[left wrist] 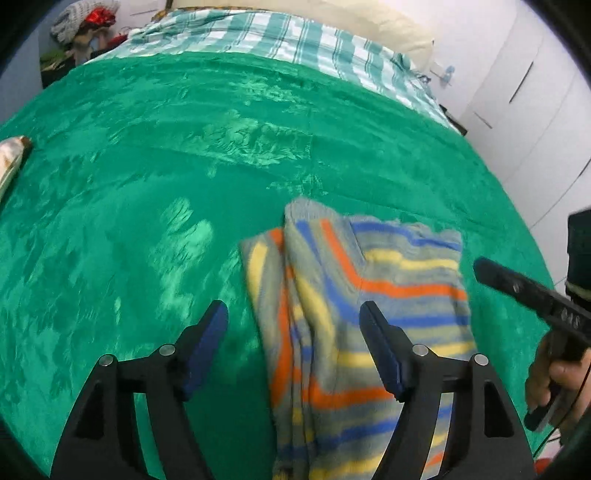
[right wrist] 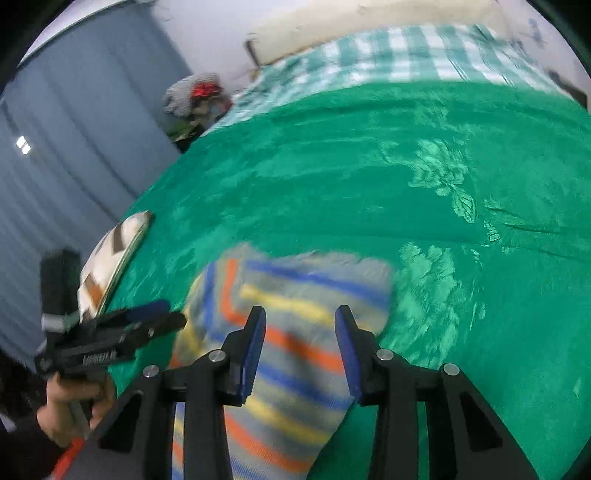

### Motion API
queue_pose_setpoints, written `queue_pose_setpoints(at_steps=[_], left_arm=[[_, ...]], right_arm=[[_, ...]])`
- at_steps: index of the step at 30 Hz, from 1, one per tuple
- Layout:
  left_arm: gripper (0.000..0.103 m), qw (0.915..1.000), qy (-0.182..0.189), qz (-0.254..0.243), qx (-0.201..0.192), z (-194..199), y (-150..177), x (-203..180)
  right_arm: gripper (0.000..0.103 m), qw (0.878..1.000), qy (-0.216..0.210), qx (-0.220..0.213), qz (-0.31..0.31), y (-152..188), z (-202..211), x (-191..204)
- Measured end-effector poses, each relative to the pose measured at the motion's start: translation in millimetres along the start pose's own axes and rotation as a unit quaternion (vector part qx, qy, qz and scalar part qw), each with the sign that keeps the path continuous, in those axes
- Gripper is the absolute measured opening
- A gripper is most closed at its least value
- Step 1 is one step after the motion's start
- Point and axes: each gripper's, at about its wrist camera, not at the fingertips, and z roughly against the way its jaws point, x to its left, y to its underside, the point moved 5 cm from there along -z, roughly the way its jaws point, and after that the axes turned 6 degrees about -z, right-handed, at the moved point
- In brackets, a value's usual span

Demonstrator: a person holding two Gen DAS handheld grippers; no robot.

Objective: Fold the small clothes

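A small striped knit garment (left wrist: pixel 354 306), grey with orange, blue and yellow bands, lies partly folded on the green blanket (left wrist: pixel 166 166). It also shows in the right wrist view (right wrist: pixel 291 332). My left gripper (left wrist: pixel 295 314) is open and empty, hovering above the garment's left part. My right gripper (right wrist: pixel 300 317) is open and empty above the garment's middle. The right gripper shows at the right edge of the left wrist view (left wrist: pixel 532 291). The left gripper shows at the left of the right wrist view (right wrist: pixel 155 321).
The green blanket (right wrist: pixel 406 166) covers the bed, with a checked sheet (left wrist: pixel 266 37) and a pale pillow (left wrist: pixel 369 18) at the far end. A brown and white folded item (right wrist: pixel 110 254) lies at the bed's left edge. White cupboards (left wrist: pixel 535 110) stand on the right.
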Motion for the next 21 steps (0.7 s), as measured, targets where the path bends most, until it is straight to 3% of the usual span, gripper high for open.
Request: queue_pose_setpoints(at_steps=[3, 5, 10, 12, 15, 19, 21], left_arm=[[0.075, 0.9975, -0.059, -0.015, 0.037, -31.9, -8.5, 8.9], [0.075, 0.9981, -0.047, -0.001, 0.039, -36.5, -4.5, 14.7], [0.073, 0.9998, -0.016, -0.006, 0.006, 8.6, 9.1, 14.1], [0.074, 0.9998, 0.004, -0.019, 0.006, 28.3, 30.1, 8.4], [0.074, 0.9990, 0.004, -0.041, 0.017, 44.9, 66.2, -2.3], [0.073, 0.9961, -0.033, -0.068, 0.047, 48.8, 118.7, -6.2], [0.073, 0.9953, -0.045, -0.071, 0.048, 55.2, 130.8, -7.3]], right_arm=[[0.040, 0.998, 0.025, 0.054, -0.035, 0.2, -39.7, -17.7], [0.039, 0.998, 0.031, 0.046, -0.033, 4.3, -44.5, -18.3], [0.040, 1.000, 0.025, -0.007, 0.005, 22.5, 6.2, 11.1], [0.040, 0.999, 0.017, -0.005, 0.039, 49.1, 30.4, 26.5], [0.040, 0.999, 0.003, 0.008, 0.050, 92.9, 44.2, 38.1], [0.040, 0.996, 0.028, 0.056, 0.068, 163.3, 29.2, 42.4], [0.040, 0.994, 0.056, 0.039, 0.081, 178.4, 34.6, 42.8]])
